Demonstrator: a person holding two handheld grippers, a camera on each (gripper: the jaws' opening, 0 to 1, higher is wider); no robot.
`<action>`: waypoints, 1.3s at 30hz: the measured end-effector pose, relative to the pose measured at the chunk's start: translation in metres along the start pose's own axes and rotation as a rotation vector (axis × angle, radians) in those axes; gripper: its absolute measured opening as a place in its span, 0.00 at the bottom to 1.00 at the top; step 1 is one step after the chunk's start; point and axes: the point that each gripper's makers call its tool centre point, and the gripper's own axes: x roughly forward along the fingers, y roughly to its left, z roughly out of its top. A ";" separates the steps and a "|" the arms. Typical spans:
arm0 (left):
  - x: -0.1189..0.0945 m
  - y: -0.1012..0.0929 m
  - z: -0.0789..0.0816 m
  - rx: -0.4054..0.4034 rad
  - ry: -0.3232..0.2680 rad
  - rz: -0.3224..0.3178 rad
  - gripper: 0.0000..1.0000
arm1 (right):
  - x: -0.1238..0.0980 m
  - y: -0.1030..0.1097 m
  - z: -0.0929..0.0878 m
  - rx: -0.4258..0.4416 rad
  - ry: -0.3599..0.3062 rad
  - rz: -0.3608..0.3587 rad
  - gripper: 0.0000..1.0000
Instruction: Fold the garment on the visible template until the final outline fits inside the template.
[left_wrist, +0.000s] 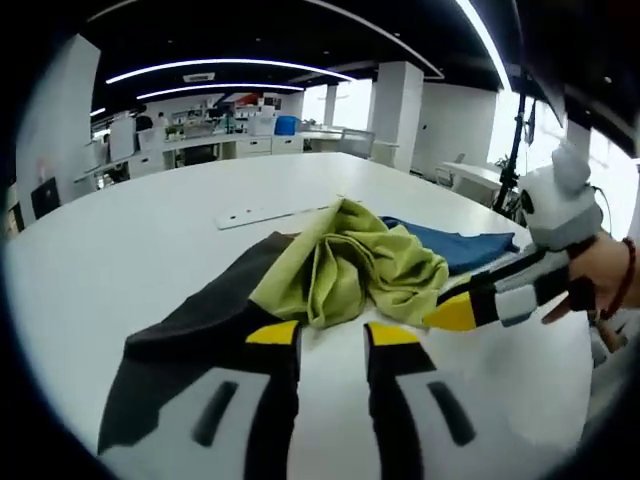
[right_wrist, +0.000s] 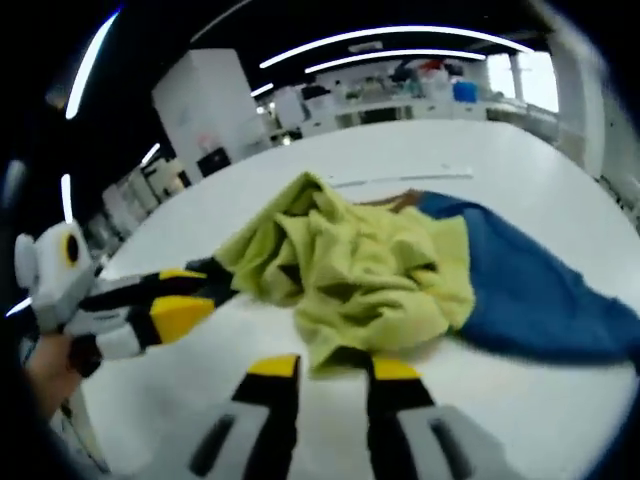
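In the left gripper view, the left claw (left_wrist: 332, 335) rises from the bottom edge with its two yellow-tipped jaws standing apart, a strip of white tabletop (left_wrist: 120, 230) showing between them; nothing is held. The tips sit just short of the near edge of the garment (left_wrist: 350, 265), a rumpled yellow-green cloth heaped in loose folds near the middle of the tabletop. A dark grey-black panel (left_wrist: 190, 335) spreads from under the heap toward the near left, running beside and partly behind the left jaw. From the right of this view the right claw (left_wrist: 450, 312) comes in, held by a person's hand (left_wrist: 600, 280) with a red band at the wrist; its yellow tip lies at the right edge of the heap, but whether it pinches cloth cannot be told here. Behind the heap a blue panel (left_wrist: 455, 245) lies flat, and farther back a thin white strip (left_wrist: 265, 214) lies on the tabletop. Beyond are office desks and ceiling light bars.

In the right gripper view, the right claw (right_wrist: 335, 367) likewise has its jaws parted, with the tips at the near hem of the garment (right_wrist: 350, 265); no cloth sits clearly between them. The left claw (right_wrist: 190, 300) enters from the left, reaching the heap's left edge. The blue panel (right_wrist: 520, 280) stretches away to the right across the tabletop (right_wrist: 520, 165).
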 end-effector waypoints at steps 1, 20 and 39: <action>0.003 0.001 0.000 -0.003 -0.001 -0.002 0.20 | 0.001 -0.002 0.001 0.005 -0.004 -0.015 0.17; 0.029 0.020 -0.008 -0.070 0.058 0.035 0.02 | 0.009 -0.009 0.002 0.084 -0.002 -0.033 0.00; -0.018 0.011 0.017 -0.050 0.016 0.034 0.00 | -0.035 -0.019 -0.006 0.048 -0.001 0.013 0.00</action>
